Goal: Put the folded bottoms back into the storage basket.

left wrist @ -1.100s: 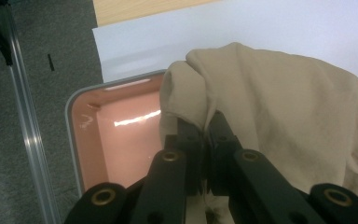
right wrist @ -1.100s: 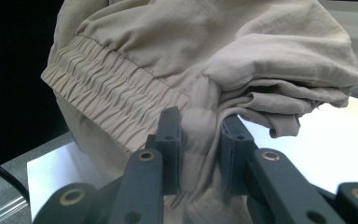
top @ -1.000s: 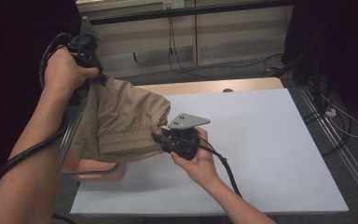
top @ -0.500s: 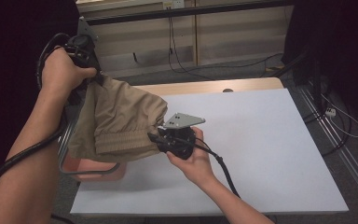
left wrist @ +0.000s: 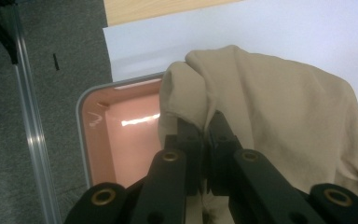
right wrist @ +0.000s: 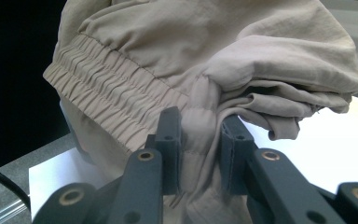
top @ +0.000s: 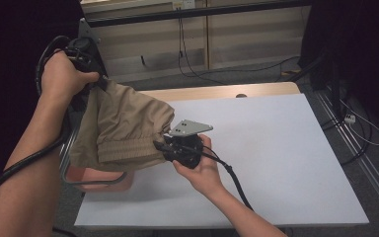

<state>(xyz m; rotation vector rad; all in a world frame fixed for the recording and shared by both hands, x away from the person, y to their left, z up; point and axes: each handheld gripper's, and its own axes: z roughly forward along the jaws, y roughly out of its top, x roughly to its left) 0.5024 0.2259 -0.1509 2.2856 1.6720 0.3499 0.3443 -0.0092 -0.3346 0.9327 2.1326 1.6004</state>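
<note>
Left gripper (top: 97,83): jaws pinched tight on the beige garment (top: 123,123), held over the pink bin (top: 96,178).
Right gripper (top: 164,147): clamps its elastic waistband.
Technique: keep both grips firm, lift evenly.

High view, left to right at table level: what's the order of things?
Left claw gripping the top of the khaki garment → pink bin under it → right claw clamped on the garment's elastic waistband → bare white table sheet → cables on the floor.
</note>
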